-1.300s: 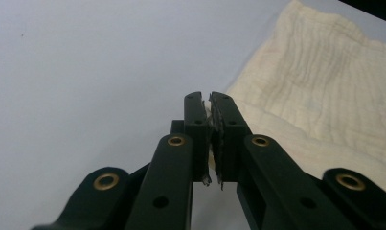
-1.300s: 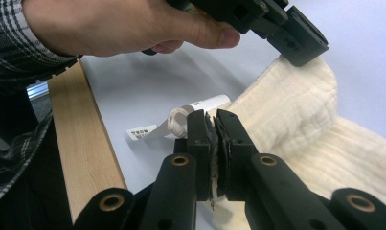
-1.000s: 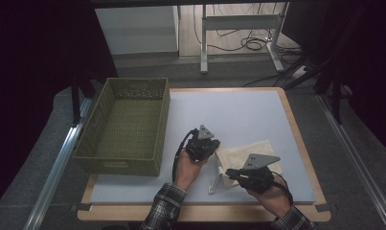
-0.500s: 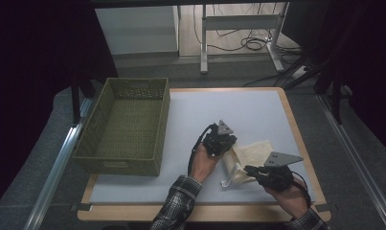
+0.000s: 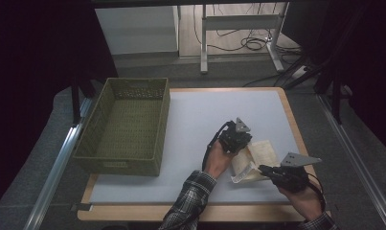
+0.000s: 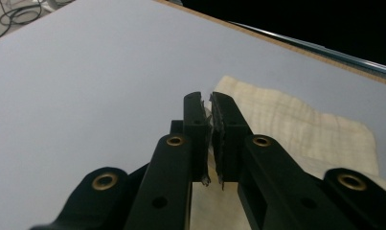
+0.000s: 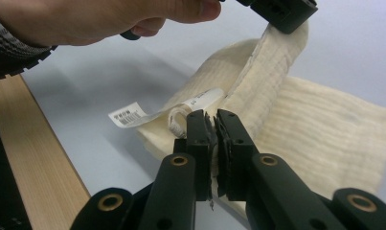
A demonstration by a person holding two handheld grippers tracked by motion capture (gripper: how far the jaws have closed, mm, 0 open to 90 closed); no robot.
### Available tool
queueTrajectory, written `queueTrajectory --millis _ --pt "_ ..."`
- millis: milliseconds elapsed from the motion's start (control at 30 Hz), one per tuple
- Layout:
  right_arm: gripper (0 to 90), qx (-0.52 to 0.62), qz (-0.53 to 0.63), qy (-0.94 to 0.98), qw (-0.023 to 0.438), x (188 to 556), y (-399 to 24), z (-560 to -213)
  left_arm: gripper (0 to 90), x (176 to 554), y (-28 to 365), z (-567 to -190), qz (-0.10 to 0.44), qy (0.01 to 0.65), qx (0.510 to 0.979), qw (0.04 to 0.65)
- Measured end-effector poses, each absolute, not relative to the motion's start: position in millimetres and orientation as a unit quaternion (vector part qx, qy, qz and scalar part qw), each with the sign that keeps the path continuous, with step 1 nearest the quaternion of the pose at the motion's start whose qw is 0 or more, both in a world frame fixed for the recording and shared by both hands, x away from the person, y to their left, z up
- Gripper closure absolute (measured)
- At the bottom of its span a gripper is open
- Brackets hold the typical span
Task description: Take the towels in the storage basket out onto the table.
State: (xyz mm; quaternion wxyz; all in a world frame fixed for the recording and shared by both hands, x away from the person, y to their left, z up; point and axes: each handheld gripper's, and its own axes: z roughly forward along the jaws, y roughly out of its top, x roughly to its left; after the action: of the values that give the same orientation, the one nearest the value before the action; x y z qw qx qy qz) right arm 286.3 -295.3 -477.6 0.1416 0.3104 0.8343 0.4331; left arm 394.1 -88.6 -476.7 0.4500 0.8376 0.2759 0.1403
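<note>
Both forearms wear plaid sleeves (image 5: 190, 201). Each black hand-held gripper (image 5: 234, 139) carries a grey three-cornered plate, brass-ringed jaw screws (image 6: 175, 141) and a black cable.

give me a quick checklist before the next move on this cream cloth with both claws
1. Left claw shut on the cream knitted cloth: ok; the right gripper view shows it lifting a cloth edge.
2. Right claw shut on the cloth's near edge: ok.
3. White label free of the jaws: ok, it sticks out sideways.
4. Cloth lying flat: not ok, one part is raised and folded.
5. Green basket open and empty: ok.
6. Cloth fully on the table: ok.
</note>
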Motion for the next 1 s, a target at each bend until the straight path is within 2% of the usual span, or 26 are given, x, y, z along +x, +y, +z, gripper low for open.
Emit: queueTrajectory --millis 800,867,967,1000 --pt "83.3 0.357 0.417 0.821 0.155 296.4 -329.4 -495.0 82.1 415.3 -135.8 -487.5 0.135 0.271 0.851 0.429" --pt "82.7 0.359 0.415 0.821 0.157 296.8 -331.1 -495.8 77.7 416.8 -138.4 -487.9 0.137 0.273 0.850 0.429" --pt "79.9 0.364 0.410 0.821 0.160 297.2 -333.8 -498.0 58.9 417.7 -141.0 -487.8 0.145 0.277 0.846 0.431" --pt "78.3 0.367 0.409 0.820 0.160 297.3 -335.1 -498.6 55.9 417.6 -141.3 -487.6 0.146 0.279 0.845 0.433"
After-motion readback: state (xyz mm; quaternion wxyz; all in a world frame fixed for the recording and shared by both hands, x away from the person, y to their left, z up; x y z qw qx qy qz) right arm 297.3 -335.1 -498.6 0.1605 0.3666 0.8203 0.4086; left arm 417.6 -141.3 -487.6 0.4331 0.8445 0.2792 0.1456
